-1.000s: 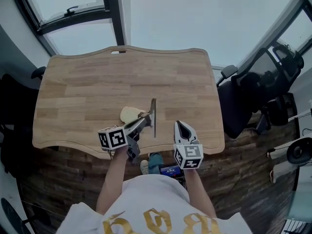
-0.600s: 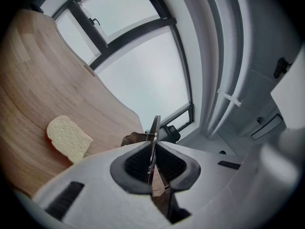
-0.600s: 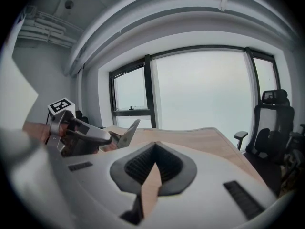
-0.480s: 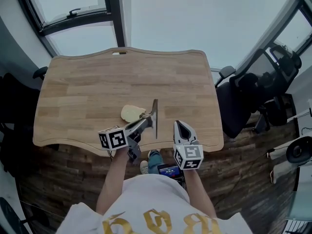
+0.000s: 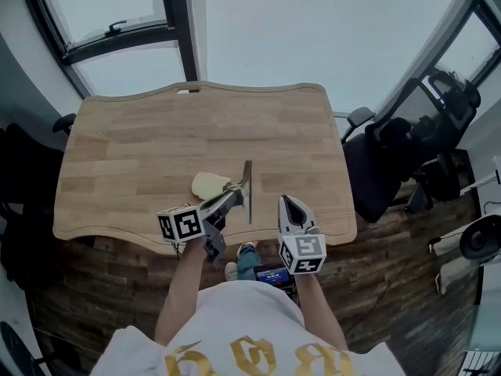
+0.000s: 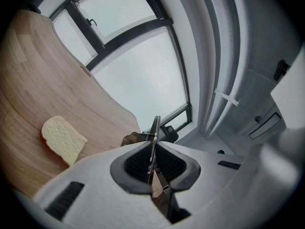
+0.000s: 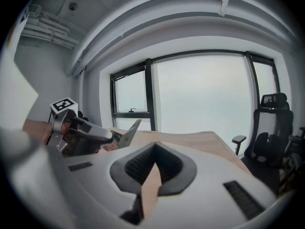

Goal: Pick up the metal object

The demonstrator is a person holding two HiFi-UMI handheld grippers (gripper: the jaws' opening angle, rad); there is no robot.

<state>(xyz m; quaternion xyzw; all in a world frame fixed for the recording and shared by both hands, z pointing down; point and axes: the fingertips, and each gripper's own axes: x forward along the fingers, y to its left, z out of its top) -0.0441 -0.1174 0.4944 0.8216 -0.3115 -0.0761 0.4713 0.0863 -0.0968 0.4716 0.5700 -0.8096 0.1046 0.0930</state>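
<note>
Hardly anything has moved: left gripper (image 5: 233,193) stays clamped on the metal object (image 5: 248,185), blade running near-to-far over the table (image 5: 141,131); right gripper (image 5: 287,204), jaws together, waits just right.

Quick tally from where I'm standing: one wooden table (image 5: 141,131). On it there's one slice of bread (image 5: 207,184), near the front edge. One metal object (image 5: 247,190), a flat blade. Two grippers, my left gripper (image 5: 232,192) and my right gripper (image 5: 287,204), one per hand. One black office chair (image 5: 391,159) off the table's right edge. The dark stuff past the left edge I can't count.
</note>
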